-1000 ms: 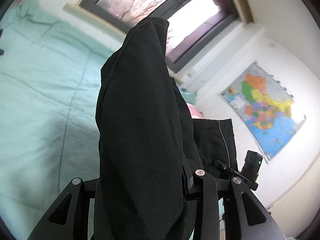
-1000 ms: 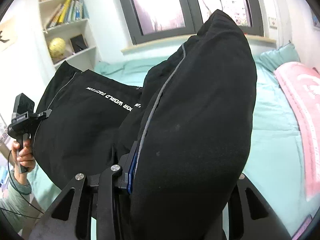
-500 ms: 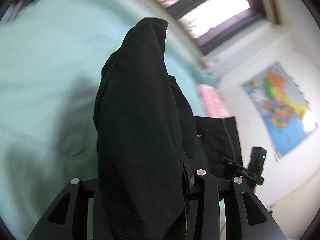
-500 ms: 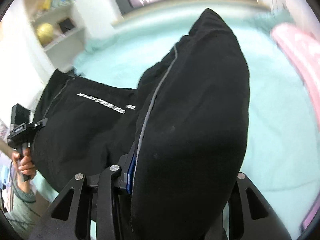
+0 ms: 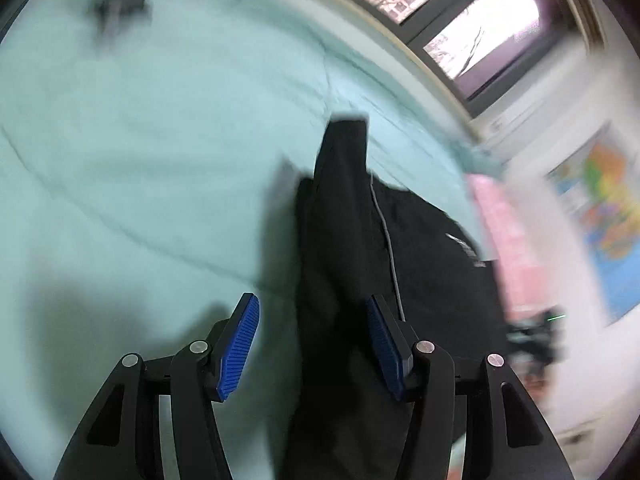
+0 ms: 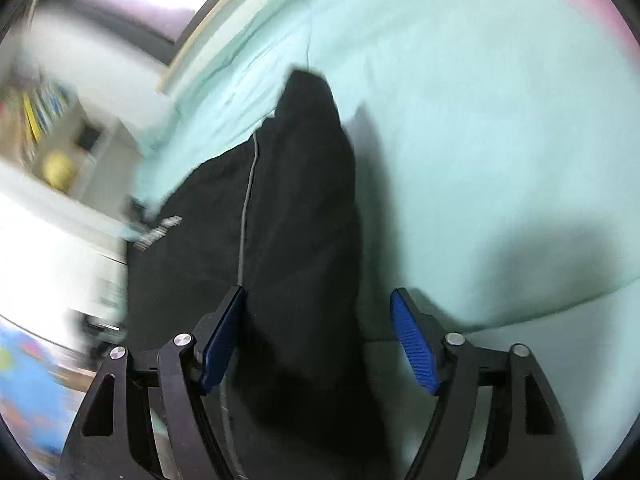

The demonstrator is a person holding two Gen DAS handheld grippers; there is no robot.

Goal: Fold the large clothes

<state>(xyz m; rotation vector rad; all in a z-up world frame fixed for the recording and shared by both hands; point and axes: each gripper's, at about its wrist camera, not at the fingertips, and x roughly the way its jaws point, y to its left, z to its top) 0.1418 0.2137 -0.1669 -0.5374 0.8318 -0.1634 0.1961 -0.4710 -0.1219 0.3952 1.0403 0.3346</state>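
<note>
A large black garment with a thin grey seam line and white lettering lies on the mint-green bed. In the left wrist view my left gripper is open, its blue pads apart, with a raised fold of the cloth running between them. In the right wrist view the same black garment runs up between the spread blue pads of my right gripper, which is open too. The cloth rests loose on the bed. Both views are blurred by motion.
A pink blanket lies on the bed beyond the garment. A window and a coloured wall map are behind. A bookshelf stands by the bed. The bed's edge is near the garment's lettered side.
Both grippers have opened and let go of the black garment, which dropped from in front of the cameras onto the bed. Both views tilted down toward the bed.
</note>
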